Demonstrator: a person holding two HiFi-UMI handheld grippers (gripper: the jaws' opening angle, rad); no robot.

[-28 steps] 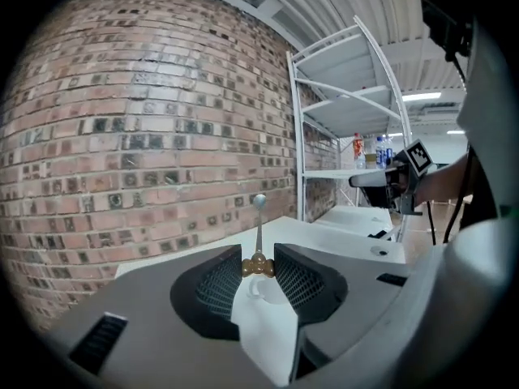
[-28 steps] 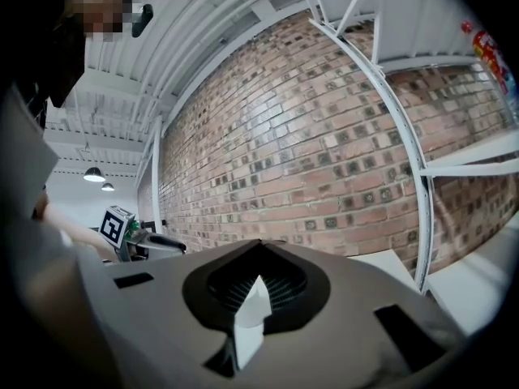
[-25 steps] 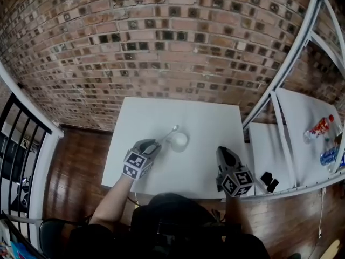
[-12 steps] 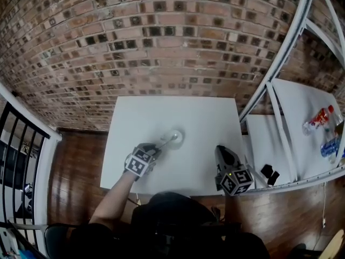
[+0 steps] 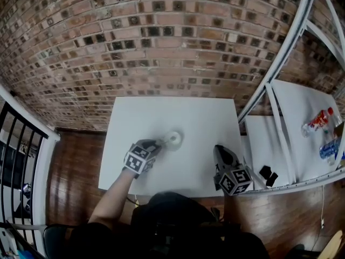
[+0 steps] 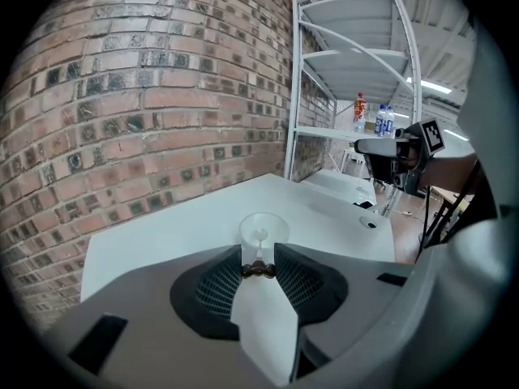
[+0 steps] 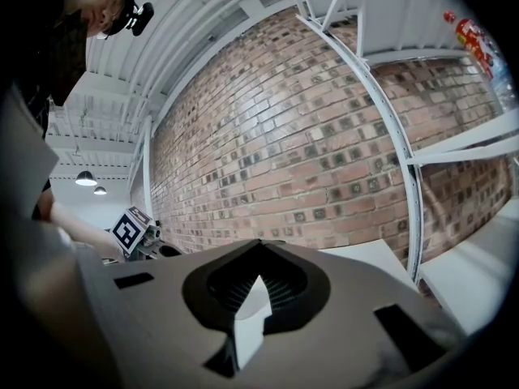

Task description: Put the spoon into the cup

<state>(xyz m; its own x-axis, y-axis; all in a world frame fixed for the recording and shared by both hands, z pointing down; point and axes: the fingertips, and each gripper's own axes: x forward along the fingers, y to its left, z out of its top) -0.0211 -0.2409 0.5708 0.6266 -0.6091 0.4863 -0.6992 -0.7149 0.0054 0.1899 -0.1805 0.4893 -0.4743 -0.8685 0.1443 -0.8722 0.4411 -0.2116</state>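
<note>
Nearest the person, the left gripper (image 6: 259,255) is clamped on the spoon (image 6: 259,270). Its two pads pinch the dark, beaded end of the handle, and the slim stem runs forward from there. In the head view the left gripper (image 5: 155,145) sits at about 8 o'clock from the cup (image 5: 173,140), with the spoon (image 5: 163,142) bridging the two. The right gripper (image 7: 259,245) has its jaws closed tip to tip with nothing between them. It rests over the table (image 5: 161,112) at about 4 o'clock from the cup, well apart from it.

The spoon's small bowl shows inside the outline of the cup (image 6: 263,232), so it appears to be at or just inside the mouth. Whether it touches the wall cannot be told.

The spoon looks thin, stiff and light. The beaded end gives the pads ridges to bite on, so that is the sound place to hold it, while the smooth stem would likely slip or pivot. The cup is clear and thin-walled, probably very light, and could tip or skid if the spoon leans hard on its rim.

Beyond the table, the brick wall (image 5: 161,36) fills 12 o'clock.
</note>
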